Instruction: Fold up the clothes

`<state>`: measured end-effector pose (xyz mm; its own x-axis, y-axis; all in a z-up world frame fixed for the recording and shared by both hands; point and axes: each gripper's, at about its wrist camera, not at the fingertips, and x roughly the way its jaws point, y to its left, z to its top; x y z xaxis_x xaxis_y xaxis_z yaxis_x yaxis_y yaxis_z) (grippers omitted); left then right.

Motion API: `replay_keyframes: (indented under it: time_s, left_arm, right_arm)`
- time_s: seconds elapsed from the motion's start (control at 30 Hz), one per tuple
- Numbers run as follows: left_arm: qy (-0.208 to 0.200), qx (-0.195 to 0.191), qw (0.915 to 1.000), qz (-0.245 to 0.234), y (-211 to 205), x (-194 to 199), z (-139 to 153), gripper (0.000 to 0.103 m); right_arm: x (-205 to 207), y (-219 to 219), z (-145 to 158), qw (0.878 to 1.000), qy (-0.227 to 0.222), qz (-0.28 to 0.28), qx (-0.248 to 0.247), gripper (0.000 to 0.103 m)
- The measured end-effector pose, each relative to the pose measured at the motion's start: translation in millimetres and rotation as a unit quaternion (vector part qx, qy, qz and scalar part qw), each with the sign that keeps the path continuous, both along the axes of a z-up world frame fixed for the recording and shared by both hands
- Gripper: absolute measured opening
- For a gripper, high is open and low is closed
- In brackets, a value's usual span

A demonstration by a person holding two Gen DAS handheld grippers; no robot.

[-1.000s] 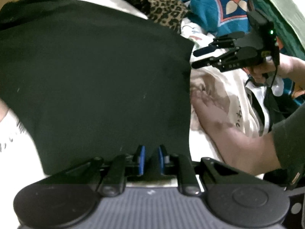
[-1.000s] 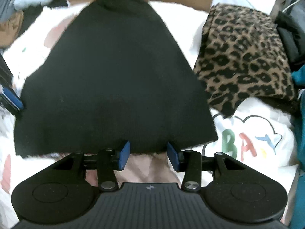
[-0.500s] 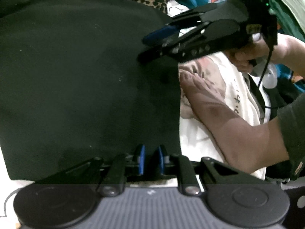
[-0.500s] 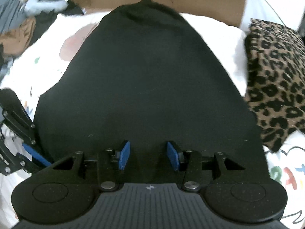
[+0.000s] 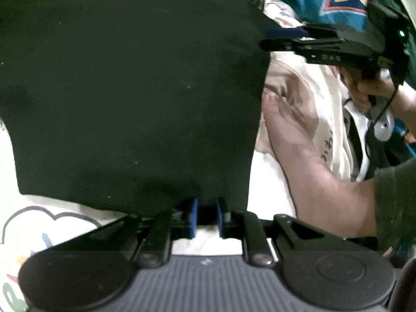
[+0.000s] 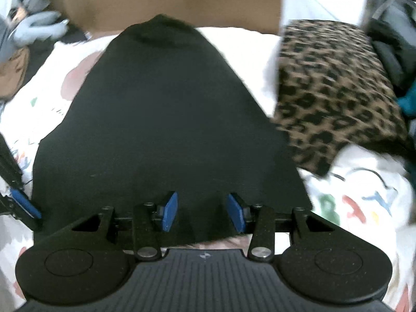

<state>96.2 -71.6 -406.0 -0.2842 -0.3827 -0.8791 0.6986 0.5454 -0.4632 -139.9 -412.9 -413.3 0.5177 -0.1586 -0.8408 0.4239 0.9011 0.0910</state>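
I am in a home bedroom: a printed bedsheet (image 6: 364, 208) under me, a leopard-print garment (image 6: 332, 91), a cardboard box (image 6: 182, 2), a plush toy (image 6: 31, 28).

left gripper (image 5: 206, 217): black, blue pads | right gripper (image 6: 202, 212): same | sleeve (image 5: 395, 202): dark

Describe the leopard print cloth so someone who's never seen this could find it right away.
Start at the big black garment spread on the white printed sheet. The leopard print cloth lies against its right edge: the only brown fabric with black spots.
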Motion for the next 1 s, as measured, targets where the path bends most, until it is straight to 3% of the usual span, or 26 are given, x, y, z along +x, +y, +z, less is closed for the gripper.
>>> replay_keyframes:
  time_s: [0.27, 0.47, 0.6, 0.73, 0.8, 0.9, 1.0]
  left_arm:
    - [0.010, 0.040, 0.9974, 0.060, -1, 6, -3, 0.017]
    - [0.024, 0.071, 0.9921, 0.100, 1, -2, -5, 0.021]
    - [0.036, 0.080, 0.9788, 0.185, 15, -1, -6, 0.021]
    - [0.033, 0.083, 0.9729, 0.213, 24, -9, -3, 0.029]
    - [0.028, 0.088, 0.9657, 0.243, 37, -7, 4, 0.030]
    - [0.025, 0.083, 0.9524, 0.292, 49, -9, 11, 0.032]
    - [0.017, 0.077, 0.9452, 0.317, 55, -13, 14, 0.034]
  right_arm:
    - [-43, -47, -7, 0.993, -0.040, -0.106, 0.039, 0.049]
    - [-62, -83, -31, 0.975, -0.078, -0.187, 0.092, 0.049]
    - [-59, -92, -45, 0.972, -0.095, -0.188, 0.108, 0.050]
    - [-52, -98, -47, 0.977, -0.095, -0.159, 0.108, 0.048]
    - [-48, -100, -46, 0.980, -0.095, -0.141, 0.106, 0.041]
    - [-42, -105, -44, 0.984, -0.092, -0.107, 0.112, 0.040]
    - [-35, -117, -44, 0.983, -0.090, -0.077, 0.143, 0.040]
